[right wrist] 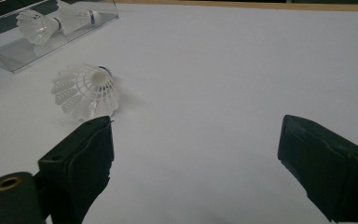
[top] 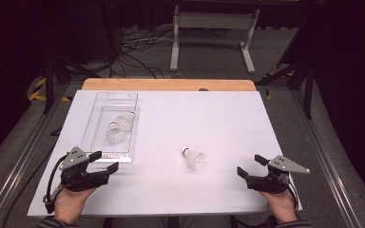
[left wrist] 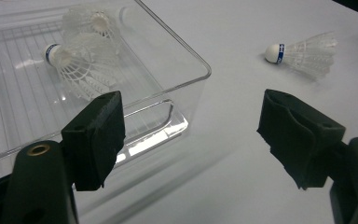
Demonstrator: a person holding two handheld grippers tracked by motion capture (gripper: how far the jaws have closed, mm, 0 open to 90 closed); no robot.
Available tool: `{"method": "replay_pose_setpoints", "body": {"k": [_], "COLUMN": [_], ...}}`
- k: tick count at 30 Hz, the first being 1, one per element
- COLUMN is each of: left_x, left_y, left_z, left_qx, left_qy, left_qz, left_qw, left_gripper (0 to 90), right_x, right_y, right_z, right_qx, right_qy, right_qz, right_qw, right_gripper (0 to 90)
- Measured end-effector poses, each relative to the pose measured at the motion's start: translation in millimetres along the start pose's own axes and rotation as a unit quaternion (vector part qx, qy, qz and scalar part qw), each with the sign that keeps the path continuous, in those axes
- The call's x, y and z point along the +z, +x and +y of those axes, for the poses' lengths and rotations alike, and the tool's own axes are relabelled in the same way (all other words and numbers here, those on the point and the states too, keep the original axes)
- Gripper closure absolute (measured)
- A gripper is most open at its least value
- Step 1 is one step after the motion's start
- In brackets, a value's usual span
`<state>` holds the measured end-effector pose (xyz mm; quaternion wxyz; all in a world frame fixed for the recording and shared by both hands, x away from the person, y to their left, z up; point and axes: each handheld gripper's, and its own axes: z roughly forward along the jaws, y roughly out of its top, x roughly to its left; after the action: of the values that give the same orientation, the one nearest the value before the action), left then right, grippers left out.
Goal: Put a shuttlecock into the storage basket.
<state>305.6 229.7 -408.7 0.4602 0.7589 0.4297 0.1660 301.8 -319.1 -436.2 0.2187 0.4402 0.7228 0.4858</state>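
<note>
Here both tools gape wide, holding nothing.

Dark room; grey floor w/ cables, white frame behind table.

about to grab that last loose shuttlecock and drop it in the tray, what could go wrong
The loose shuttlecock lies on its side on the table; it may roll away, and a hard squeeze on its skirt could crush it. The clear tray already holds two shuttlecocks, and its walls are hard to see, so a tool may clip the rim.
</note>
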Motion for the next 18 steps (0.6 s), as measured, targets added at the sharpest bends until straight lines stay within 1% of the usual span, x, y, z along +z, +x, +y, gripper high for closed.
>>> {"method": "replay_pose_setpoints", "body": {"k": [3,10,18], "left_x": [2.1,9.3,19.2], "left_y": [-2.6,-8.4,-16.2], "left_z": [1.9,8.8,17.3], "left_qx": [0.003,0.014,0.023], "left_qy": [0.001,0.012,0.017], "left_qz": [-0.001,-0.005,-0.019], "left_qw": [1.0,0.9998,0.9994], "left_gripper": [24.2,24.4,25.0], "right_x": [-0.1,-1.1,-1.3], "right_y": [-0.1,-0.7,-0.6], "right_z": [0.0,-0.1,-0.1], "right_qx": [-0.001,0.0,-0.001], "right_qy": [-0.001,-0.002,-0.003], "right_qz": [0.0,-0.001,0.0], "right_qw": [1.0,1.0,1.0], "right_gripper": [11.3,11.3,11.3]}}
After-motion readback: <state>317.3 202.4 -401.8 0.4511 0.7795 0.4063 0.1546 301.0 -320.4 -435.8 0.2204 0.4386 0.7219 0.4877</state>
